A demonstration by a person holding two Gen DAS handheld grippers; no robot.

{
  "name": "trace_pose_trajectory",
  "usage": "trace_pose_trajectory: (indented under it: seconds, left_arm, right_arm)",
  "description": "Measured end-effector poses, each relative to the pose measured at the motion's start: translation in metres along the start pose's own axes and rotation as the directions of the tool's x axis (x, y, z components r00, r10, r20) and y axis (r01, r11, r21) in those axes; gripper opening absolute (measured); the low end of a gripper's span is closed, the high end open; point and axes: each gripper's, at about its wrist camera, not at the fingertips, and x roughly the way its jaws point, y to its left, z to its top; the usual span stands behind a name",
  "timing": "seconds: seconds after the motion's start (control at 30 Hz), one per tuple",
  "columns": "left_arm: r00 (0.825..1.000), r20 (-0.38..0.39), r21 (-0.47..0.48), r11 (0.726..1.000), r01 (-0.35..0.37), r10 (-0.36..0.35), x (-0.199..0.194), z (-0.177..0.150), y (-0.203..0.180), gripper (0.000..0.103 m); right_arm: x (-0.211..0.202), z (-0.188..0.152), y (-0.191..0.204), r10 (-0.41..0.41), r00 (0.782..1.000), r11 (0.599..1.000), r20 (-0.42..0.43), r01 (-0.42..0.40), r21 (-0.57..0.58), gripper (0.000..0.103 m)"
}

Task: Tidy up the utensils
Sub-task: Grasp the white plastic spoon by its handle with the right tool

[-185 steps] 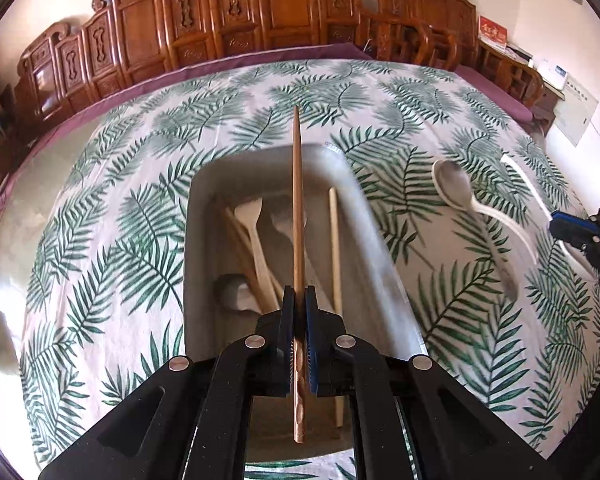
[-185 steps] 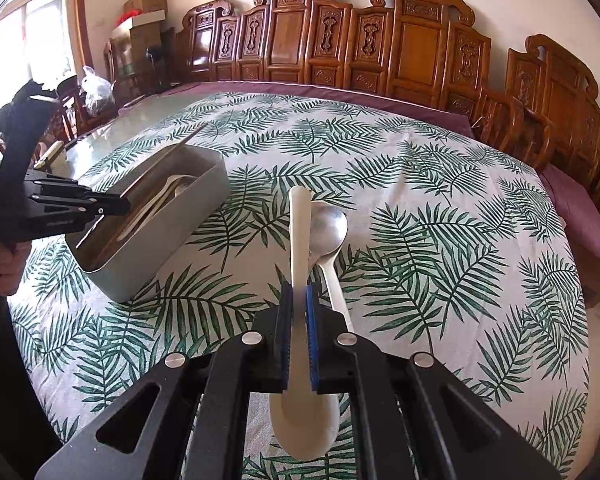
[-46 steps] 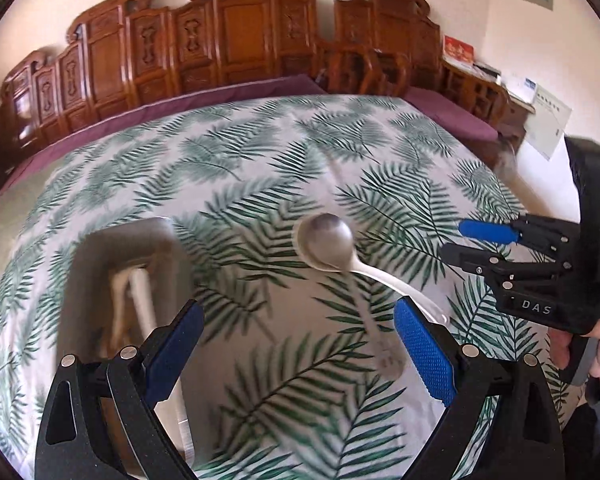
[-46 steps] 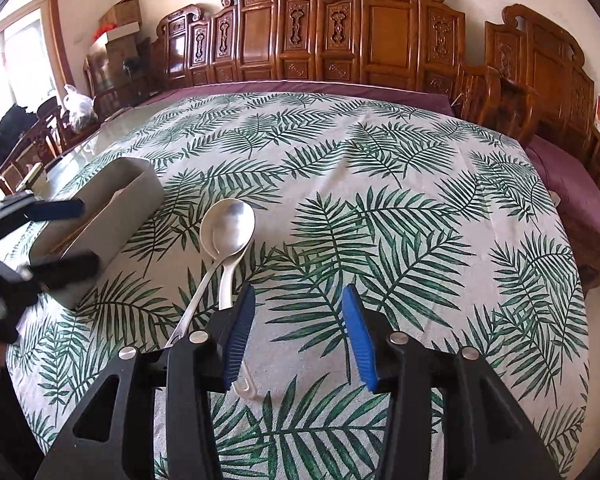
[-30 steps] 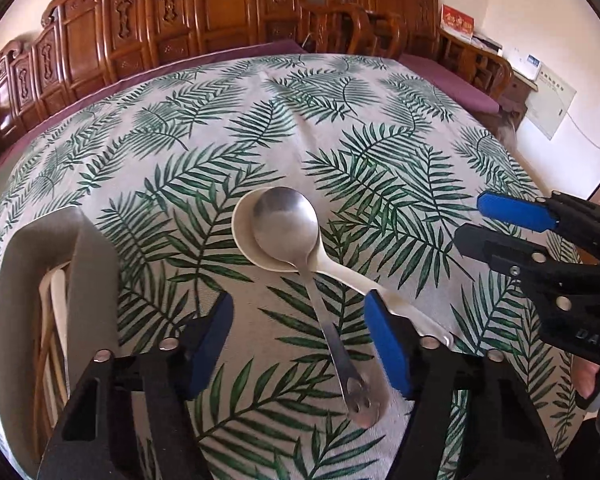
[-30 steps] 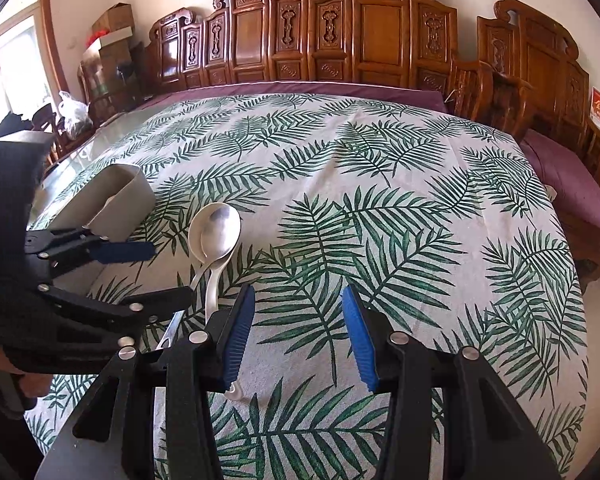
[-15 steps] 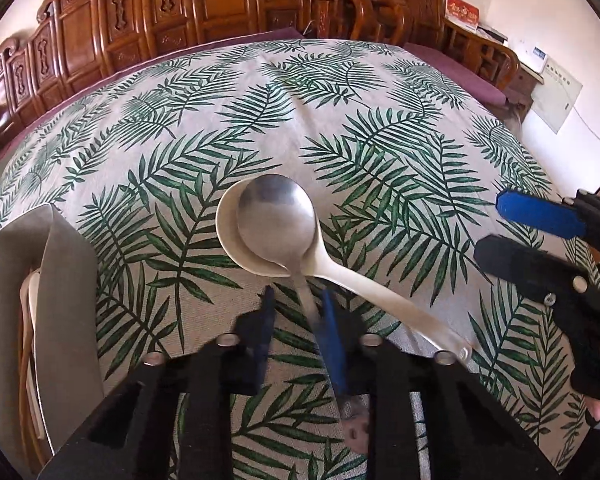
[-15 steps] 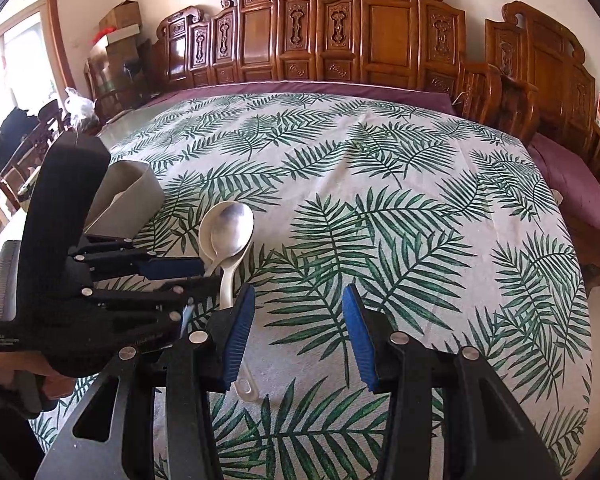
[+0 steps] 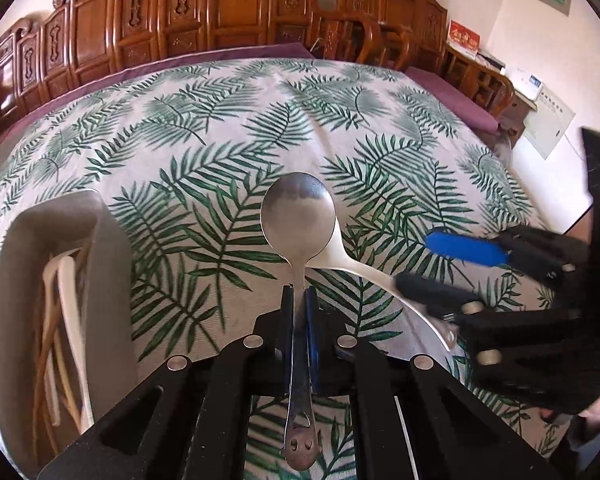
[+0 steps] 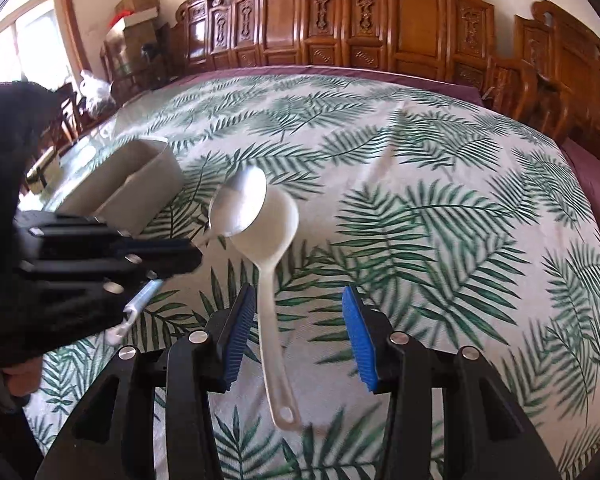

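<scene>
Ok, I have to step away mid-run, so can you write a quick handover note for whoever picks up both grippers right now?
Left gripper: shut on the metal spoon, gripping its handle, bowl pointing away from you.
Right gripper: open, its fingers either side of the white spoon handle, not closed on it.
The white spoon lies on the tablecloth, its bowl partly under the metal spoon's.
The grey bin sits to the left and already holds chopsticks and pale utensils.
Done: most utensils are in the bin.
Left: carry the metal spoon to the bin, then grip the white spoon and put it in too.
</scene>
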Motion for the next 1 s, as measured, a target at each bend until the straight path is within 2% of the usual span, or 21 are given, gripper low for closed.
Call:
trace_pose_trajectory:
  seconds: [0.5,0.8,0.9,0.97,1.0]
  left_arm:
    - [0.999,0.028,0.006,1.0,-0.018,0.018,-0.03,-0.004,0.013,0.005]
    - [0.998,0.044,0.007,0.999,-0.041,0.041,-0.055,-0.008,0.015,0.005]
    - [0.998,0.055,0.012,0.999,-0.043,0.043,-0.066,-0.008,0.014,0.005]
    - [0.997,0.064,0.018,0.999,-0.041,0.04,-0.073,-0.009,0.013,0.005]
    - [0.997,0.068,0.021,0.999,-0.039,0.038,-0.077,-0.01,0.013,0.005]
  right_arm:
    - [0.034,0.006,0.016,-0.005,0.999,1.0,-0.053,0.004,-0.024,0.048]
    - [0.035,0.005,0.021,-0.032,0.996,0.998,-0.081,0.028,-0.056,0.049]
    - [0.036,0.007,0.023,-0.057,0.994,0.997,-0.093,0.051,-0.058,0.044]
    - [0.035,0.006,0.022,-0.076,0.992,0.996,-0.096,0.071,-0.052,0.037]
    - [0.034,0.006,0.021,-0.078,0.992,0.996,-0.098,0.073,-0.05,0.026]
